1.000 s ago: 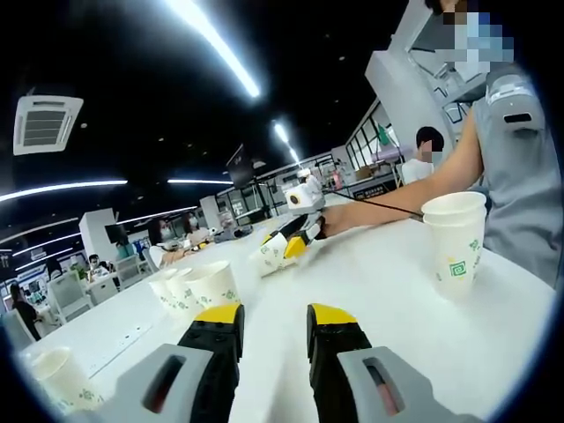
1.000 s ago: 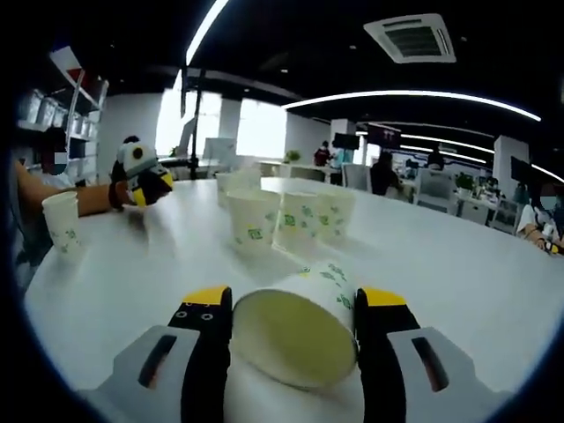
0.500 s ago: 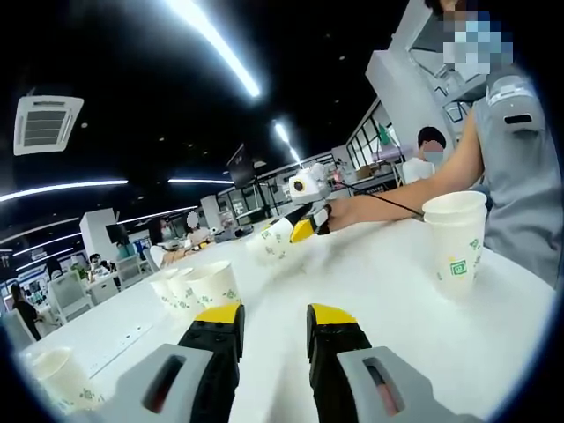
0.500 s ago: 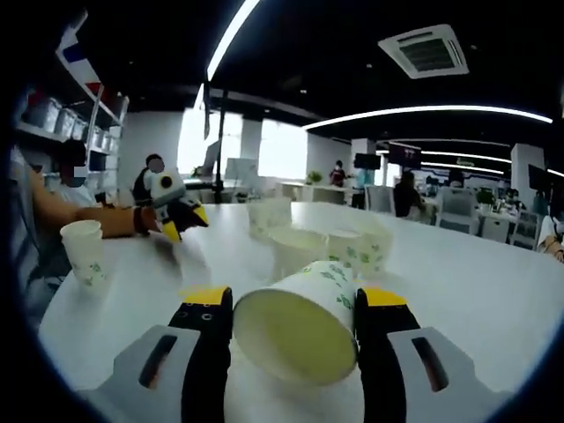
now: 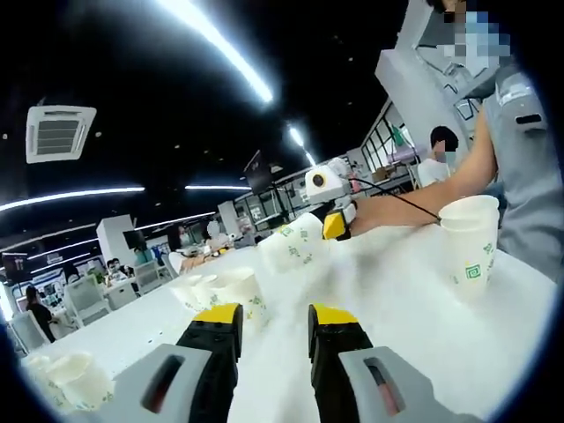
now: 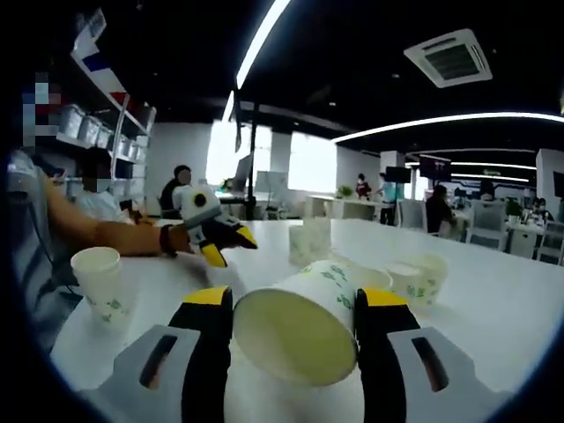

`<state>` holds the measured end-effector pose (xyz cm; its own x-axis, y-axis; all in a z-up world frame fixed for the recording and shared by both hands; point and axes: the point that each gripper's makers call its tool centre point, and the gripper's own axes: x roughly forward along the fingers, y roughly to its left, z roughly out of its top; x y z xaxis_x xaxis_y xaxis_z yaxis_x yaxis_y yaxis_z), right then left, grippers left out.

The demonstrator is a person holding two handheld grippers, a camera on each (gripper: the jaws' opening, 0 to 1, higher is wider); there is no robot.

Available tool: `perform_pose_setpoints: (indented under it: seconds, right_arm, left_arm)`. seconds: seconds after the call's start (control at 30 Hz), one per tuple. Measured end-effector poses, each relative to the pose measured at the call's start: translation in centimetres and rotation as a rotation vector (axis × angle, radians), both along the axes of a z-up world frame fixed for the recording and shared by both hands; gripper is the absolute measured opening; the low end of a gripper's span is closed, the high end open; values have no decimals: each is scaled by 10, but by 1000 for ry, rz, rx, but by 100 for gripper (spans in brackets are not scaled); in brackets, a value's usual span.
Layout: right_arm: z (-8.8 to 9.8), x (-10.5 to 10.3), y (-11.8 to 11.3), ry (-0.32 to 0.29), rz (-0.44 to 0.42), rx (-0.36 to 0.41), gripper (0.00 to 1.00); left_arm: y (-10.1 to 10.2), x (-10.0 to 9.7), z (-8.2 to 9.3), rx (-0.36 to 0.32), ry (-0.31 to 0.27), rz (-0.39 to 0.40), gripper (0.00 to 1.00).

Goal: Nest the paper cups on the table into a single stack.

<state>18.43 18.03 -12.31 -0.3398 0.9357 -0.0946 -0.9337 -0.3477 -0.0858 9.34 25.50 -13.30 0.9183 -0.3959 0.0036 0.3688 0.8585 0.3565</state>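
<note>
The right gripper [image 6: 293, 326] clamps a paper cup [image 6: 298, 322] on its side, mouth toward the camera, raised off the table [image 6: 493, 308] for nesting. The left gripper [image 5: 275, 328] hangs empty, jaws slightly parted. Farther off, loose cups [image 6: 421, 278] await; one upright cup [image 6: 103, 285] stands left.

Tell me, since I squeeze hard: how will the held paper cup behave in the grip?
The paper cup lies sideways in the right gripper, mouth still round, so probably light and thin-walled. A harder squeeze would likely dent it; freed sideways on the table, it may roll.
</note>
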Motion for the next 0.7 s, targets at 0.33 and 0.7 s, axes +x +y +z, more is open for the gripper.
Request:
perform_pose_setpoints:
  seconds: [0.33,0.7]
  right_arm:
    - [-18,-52,37,-62,178,-74,59]
    - [-51,-87,76,-92,235,-143,60]
  left_arm:
    - [6,-2,7,-48,-19,-9,29]
    - [19,-1,10,-49,-29,19,29]
